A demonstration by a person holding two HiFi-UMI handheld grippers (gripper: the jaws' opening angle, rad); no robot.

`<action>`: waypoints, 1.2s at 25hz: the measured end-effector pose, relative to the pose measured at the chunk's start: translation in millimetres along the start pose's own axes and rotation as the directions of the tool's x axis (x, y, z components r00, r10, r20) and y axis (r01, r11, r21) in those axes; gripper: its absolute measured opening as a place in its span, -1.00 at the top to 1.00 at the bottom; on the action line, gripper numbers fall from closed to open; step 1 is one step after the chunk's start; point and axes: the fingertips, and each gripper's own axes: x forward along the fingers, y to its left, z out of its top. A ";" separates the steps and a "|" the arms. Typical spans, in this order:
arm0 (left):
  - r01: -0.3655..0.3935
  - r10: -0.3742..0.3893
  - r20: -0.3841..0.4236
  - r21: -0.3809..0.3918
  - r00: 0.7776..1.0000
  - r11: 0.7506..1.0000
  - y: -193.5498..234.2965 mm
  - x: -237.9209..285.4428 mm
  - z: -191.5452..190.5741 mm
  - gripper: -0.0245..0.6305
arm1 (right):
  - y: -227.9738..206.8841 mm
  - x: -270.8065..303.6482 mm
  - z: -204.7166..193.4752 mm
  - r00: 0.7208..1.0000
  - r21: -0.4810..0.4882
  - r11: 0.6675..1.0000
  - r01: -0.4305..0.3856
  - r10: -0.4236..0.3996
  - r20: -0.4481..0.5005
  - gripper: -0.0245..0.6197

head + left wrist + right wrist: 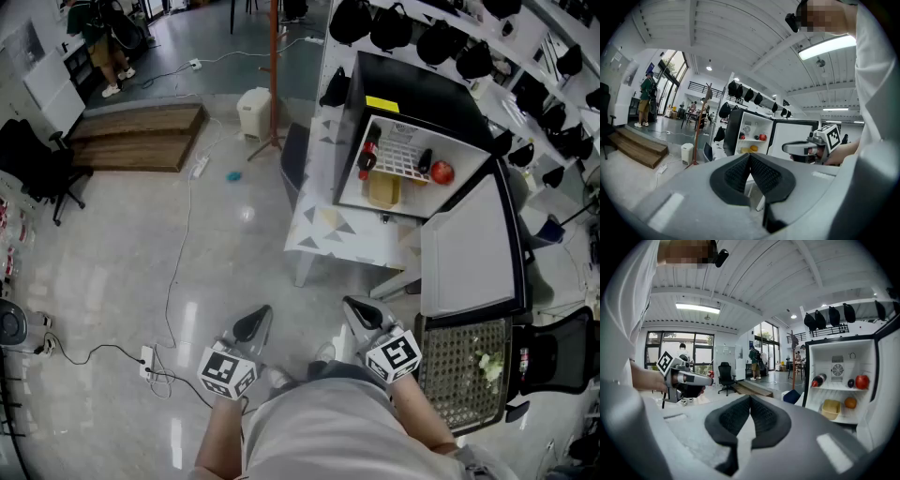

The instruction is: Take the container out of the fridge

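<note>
A small black fridge stands on a table with its door swung wide open. On the lower shelf sits the yellow container, which the right gripper view also shows. A bottle and a red apple lie on the rack above it. Both grippers are low and near my body, well short of the fridge. My left gripper is shut and empty, its pads meeting. My right gripper is shut with nothing held.
The fridge's table has a triangle-patterned top. On the floor are a white bin, an orange pole stand, wooden steps, a black chair and a power strip with cable. A mesh basket sits at my right.
</note>
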 end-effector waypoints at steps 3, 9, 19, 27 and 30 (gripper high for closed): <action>-0.002 0.002 -0.001 0.015 1.000 1.000 -15.0 18.8 7.8 0.90 | -23.4 -12.9 -1.7 1.000 0.016 1.000 0.010 -0.010 0.003 0.91; 0.002 -0.002 -0.006 0.029 1.000 1.000 -43.2 65.7 16.0 0.90 | -66.9 -25.8 6.4 0.999 0.018 1.000 -0.001 0.000 0.048 0.91; 0.017 -0.014 -0.050 0.055 0.999 0.998 -75.6 137.0 14.2 0.90 | -128.8 -45.4 -11.7 0.997 0.070 0.997 0.015 -0.020 0.068 0.91; 0.041 -0.037 -0.083 0.039 0.996 0.998 -54.1 171.0 6.9 0.90 | -156.6 -25.2 -25.2 0.998 0.091 0.995 0.041 -0.045 0.035 0.91; 0.065 -0.062 -0.087 0.031 0.994 0.997 -34.4 187.4 9.0 0.90 | -166.1 -5.4 -25.4 0.998 0.090 0.994 0.061 -0.063 0.020 0.91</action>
